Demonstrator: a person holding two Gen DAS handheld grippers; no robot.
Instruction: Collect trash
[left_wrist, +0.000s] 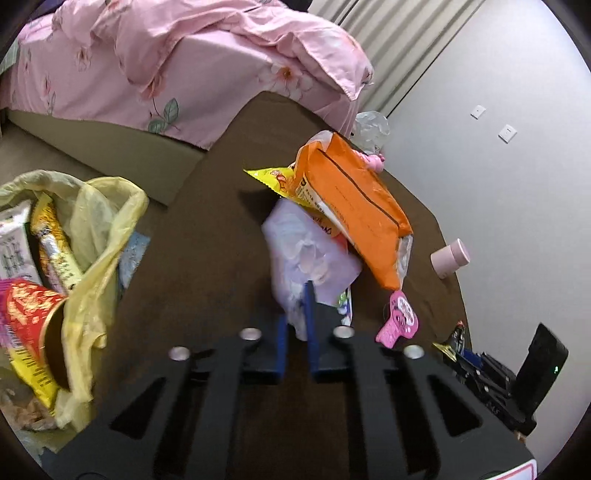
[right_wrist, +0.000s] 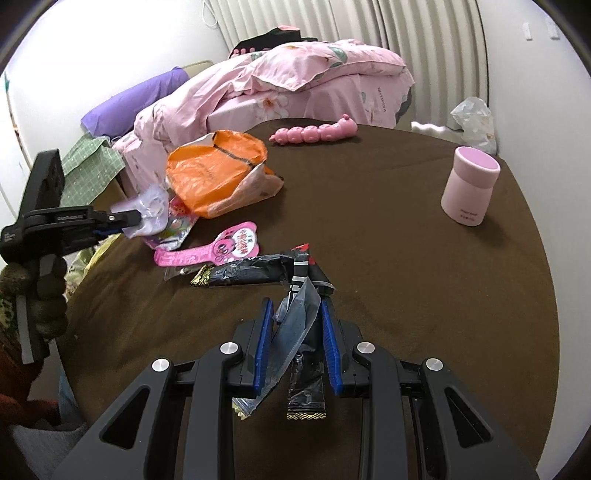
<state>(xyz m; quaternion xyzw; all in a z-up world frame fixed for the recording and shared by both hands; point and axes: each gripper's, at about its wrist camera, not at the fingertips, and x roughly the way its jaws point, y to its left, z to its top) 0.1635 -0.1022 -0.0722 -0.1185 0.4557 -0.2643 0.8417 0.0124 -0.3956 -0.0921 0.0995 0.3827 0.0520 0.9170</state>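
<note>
— Black wrapper (right_wrist: 295, 332) sits clamped in the right gripper (right_wrist: 297, 332), low over the table (right_wrist: 406, 295).
— And the left gripper (left_wrist: 297, 325)?
— Clenched on a pale wrapper (left_wrist: 306, 251). Thin hold; it could slip before reaching the yellow bag (left_wrist: 99, 236).

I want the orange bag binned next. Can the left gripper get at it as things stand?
Probably not yet: the left gripper is shut on a pale crumpled wrapper, so it has no free jaws. The orange bag lies just beyond, nothing covering it.
</note>
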